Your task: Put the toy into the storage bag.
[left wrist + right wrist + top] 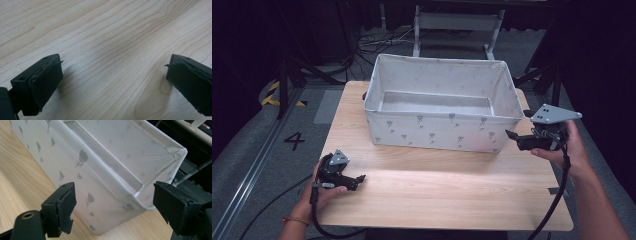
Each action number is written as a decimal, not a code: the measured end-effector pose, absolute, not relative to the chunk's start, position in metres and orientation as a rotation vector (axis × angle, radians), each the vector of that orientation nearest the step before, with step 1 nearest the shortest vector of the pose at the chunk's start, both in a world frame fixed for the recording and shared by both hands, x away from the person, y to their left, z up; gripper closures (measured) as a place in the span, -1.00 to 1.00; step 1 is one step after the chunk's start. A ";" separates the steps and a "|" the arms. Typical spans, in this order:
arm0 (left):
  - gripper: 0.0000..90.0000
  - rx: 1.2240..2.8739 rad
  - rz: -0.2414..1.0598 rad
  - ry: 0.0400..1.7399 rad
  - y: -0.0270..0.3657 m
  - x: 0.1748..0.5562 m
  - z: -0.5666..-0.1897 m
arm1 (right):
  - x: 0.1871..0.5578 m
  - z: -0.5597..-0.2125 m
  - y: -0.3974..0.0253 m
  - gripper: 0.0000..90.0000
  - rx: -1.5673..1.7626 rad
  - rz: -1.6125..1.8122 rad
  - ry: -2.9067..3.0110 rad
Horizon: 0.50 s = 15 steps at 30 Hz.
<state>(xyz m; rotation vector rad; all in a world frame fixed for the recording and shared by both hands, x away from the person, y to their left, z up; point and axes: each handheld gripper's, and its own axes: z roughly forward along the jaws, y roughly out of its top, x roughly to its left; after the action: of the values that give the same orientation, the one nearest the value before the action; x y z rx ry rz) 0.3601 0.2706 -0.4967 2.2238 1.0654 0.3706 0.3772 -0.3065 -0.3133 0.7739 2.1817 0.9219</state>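
A white fabric storage box (437, 131) with small grey flower prints stands at the back of the wooden table (447, 195); its inside looks bare. My left gripper (360, 178) rests low over the table's front left, held in a hand, jaws wide apart over bare wood (112, 62), nothing between them. My right gripper (511, 136) hovers at the box's front right corner (150, 206), open, its jaws standing either side of that corner without touching it.
The table's right edge lies just under my right hand. Beyond the table are a grey floor, cables (377, 42), a white metal frame (457, 25), dark stands and yellow-black floor tape (272, 92).
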 end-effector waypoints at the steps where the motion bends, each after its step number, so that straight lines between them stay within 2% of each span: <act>1: -0.98 2.224 0.371 1.065 0.271 0.360 -0.497 | 0.375 -0.317 -0.308 -0.54 0.780 0.928 2.190; 15: -0.98 2.222 0.368 1.067 0.270 0.360 -0.497 | 0.356 -0.360 -0.324 -0.57 0.816 0.890 2.192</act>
<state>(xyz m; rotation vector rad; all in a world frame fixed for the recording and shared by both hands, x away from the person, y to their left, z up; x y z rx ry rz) 0.3600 0.2705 -0.4968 2.2220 1.0671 0.3684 0.3565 -0.3236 -0.3603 0.8156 2.1917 0.8899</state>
